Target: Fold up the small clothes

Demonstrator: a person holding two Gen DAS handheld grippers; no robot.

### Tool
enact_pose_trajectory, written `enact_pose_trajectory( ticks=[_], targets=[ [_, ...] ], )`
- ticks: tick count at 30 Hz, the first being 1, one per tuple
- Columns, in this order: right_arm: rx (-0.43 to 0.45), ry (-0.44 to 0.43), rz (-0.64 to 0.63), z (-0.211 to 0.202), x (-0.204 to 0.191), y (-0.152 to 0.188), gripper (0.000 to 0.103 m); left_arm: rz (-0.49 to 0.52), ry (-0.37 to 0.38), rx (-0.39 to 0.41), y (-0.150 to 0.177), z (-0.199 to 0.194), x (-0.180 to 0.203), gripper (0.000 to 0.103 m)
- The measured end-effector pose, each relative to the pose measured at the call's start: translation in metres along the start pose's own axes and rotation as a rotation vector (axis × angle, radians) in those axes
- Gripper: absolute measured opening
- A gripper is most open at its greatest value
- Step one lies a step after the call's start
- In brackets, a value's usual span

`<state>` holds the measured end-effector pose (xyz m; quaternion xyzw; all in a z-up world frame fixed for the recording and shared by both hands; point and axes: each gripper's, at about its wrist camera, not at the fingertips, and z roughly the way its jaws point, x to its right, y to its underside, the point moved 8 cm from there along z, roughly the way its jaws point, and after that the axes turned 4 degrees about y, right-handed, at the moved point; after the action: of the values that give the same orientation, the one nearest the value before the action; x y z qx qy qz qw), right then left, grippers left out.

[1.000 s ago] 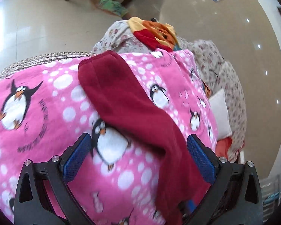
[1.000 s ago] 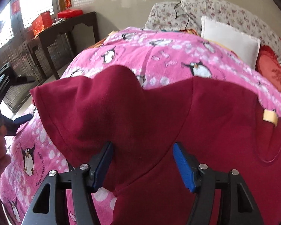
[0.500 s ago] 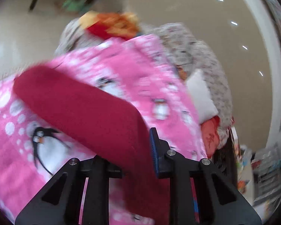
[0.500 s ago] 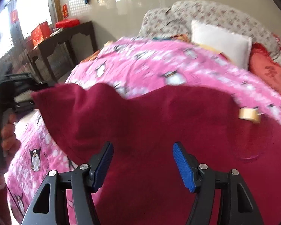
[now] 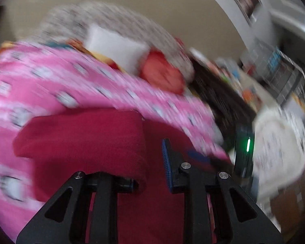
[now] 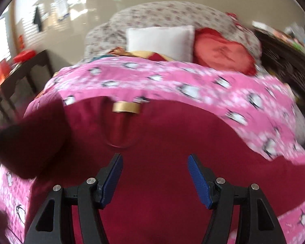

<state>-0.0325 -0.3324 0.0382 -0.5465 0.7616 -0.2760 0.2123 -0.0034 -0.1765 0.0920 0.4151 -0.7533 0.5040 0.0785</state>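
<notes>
A dark red top [image 6: 172, 142] lies spread on a pink penguin blanket [image 6: 172, 79], its neckline and tan label [image 6: 126, 107] toward the pillows. My left gripper [image 5: 152, 162] is shut on a sleeve of the red top [image 5: 87, 138], which drapes over the left finger and hangs lifted over the shirt body. That sleeve shows as a dark, blurred fold [image 6: 30, 140] at the left of the right wrist view. My right gripper [image 6: 154, 174] is open and empty just above the shirt's body.
A white pillow [image 6: 160, 40], a red cushion [image 6: 221, 52] and a floral quilt [image 6: 172, 14] sit at the head of the bed. A dark wooden table [image 6: 20, 71] stands left of the bed. Cluttered furniture [image 5: 274, 77] stands at the bed's right side.
My left gripper closed on the red sleeve and swung it right, across the shirt. My right gripper moved along the shirt toward the neckline and stayed open.
</notes>
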Motion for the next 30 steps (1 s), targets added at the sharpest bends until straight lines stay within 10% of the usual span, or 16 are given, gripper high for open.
enact_pose_trajectory(
  ticks=[9,21,30],
  targets=[
    [-0.052,0.018,0.155,0.001,0.078,0.023,0.064,0.084,0.11,-0.148,0.053,0.012,0.04,0.079],
    [-0.003,-0.217,-0.031,-0.026,-0.034,0.012,0.065,0.247,0.138,-0.23,0.101,-0.074,0.009,0.082],
    [-0.104,-0.351,-0.289,-0.022,-0.147,0.053,0.065,0.291,-0.041,-0.197,0.105,-0.086,-0.024,0.082]
  ],
)
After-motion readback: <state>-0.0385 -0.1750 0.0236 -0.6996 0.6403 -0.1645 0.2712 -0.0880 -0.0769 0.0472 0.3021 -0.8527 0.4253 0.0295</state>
